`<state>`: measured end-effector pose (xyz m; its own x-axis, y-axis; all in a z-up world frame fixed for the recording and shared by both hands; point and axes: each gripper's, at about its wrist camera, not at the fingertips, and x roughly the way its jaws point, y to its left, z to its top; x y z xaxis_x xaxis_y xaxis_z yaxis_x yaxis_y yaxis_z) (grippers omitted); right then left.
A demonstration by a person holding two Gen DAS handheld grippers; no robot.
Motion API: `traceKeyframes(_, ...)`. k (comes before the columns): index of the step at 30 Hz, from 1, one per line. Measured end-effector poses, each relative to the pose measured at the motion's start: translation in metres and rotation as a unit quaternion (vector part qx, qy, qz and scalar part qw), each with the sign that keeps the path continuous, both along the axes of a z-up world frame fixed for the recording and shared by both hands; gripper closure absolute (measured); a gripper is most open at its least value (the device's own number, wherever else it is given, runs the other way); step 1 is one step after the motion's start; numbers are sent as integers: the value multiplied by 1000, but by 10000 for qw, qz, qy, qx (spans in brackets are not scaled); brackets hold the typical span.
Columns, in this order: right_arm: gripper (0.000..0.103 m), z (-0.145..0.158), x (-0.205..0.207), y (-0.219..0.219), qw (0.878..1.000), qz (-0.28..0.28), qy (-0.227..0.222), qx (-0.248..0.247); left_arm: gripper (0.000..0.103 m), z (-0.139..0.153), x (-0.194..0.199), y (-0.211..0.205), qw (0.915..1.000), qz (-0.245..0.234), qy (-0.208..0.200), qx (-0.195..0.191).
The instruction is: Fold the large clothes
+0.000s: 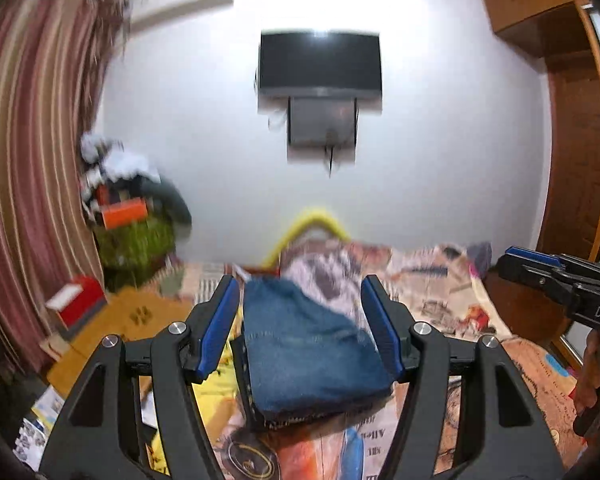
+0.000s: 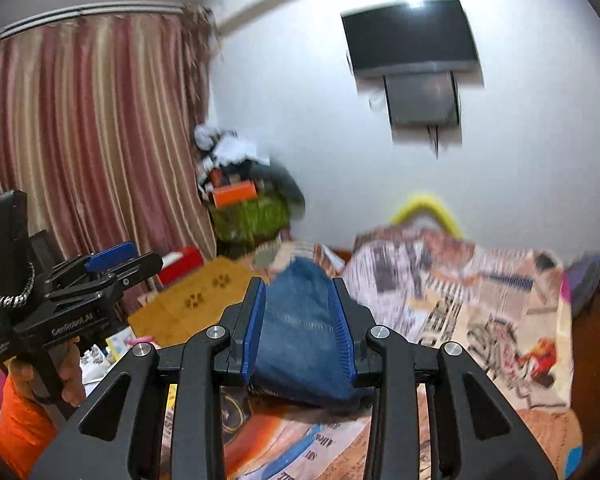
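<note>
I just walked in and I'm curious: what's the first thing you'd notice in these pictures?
Probably the folded blue jeans lying on the colourful printed bedspread, right in front of both cameras. The left hand-held gripper stands open around that view, with nothing pinched. Above, a black TV hangs on the white wall, and striped curtains fill the left side.

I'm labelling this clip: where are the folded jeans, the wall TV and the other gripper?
folded jeans point(image 1: 308, 344): left wrist view, middle of the top denim layer.
wall TV point(image 1: 320, 62): left wrist view, centre of the dark screen.
right gripper point(image 1: 536, 260): left wrist view, between its fingertips at the right edge.
</note>
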<state>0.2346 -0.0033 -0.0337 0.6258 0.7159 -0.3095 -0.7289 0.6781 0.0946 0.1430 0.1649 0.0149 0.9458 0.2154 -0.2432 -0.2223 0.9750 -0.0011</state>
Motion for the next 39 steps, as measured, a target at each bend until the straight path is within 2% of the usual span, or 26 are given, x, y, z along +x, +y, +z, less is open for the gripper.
traceKeyframes(5, 72, 13, -49, -11, 9982, 7, -546, 243, 41, 12, -51, -27, 9983, 27, -572, 38)
traceKeyframes(6, 69, 13, -55, -13, 9977, -22, -604, 291, 39, 11, -59, -32, 9978, 67, -663, 68)
traceKeyframes(8, 58, 13, -69, -17, 9967, -68, -731, 355, 33, 9, -72, -40, 9968, 109, -791, 85)
traceKeyframes(10, 42, 10, -79, -19, 9953, -184, -849, 417, 32, 4, -81, -46, 9961, 166, -865, 52)
traceKeyframes(12, 34, 6, -85, -23, 9942, -332, -915, 468, 27, 1, -88, -50, 9960, 232, -861, 30)
traceKeyframes(13, 29, 5, -87, -24, 9936, -430, -928, 478, 23, -2, -91, -51, 9959, 290, -857, 12)
traceKeyframes(15, 19, 3, -85, -25, 9934, -519, -909, 459, 4, -5, -97, -52, 9953, 405, -874, -26)
traceKeyframes(17, 14, 2, -86, -27, 9928, -647, -891, 462, 1, -9, -102, -52, 9947, 526, -883, -58)
traceKeyframes(20, 0, 1, -85, -30, 9925, -811, -799, 440, 1, -13, -104, -52, 9952, 569, -787, -102)
traceKeyframes(26, 0, -3, -79, -33, 9936, -900, -517, 448, 1, -20, -103, -53, 9956, 639, -673, -109)
traceKeyframes(39, 0, -12, -87, -40, 9936, -940, -515, 361, 0, -30, -99, -54, 9957, 710, -588, -130)
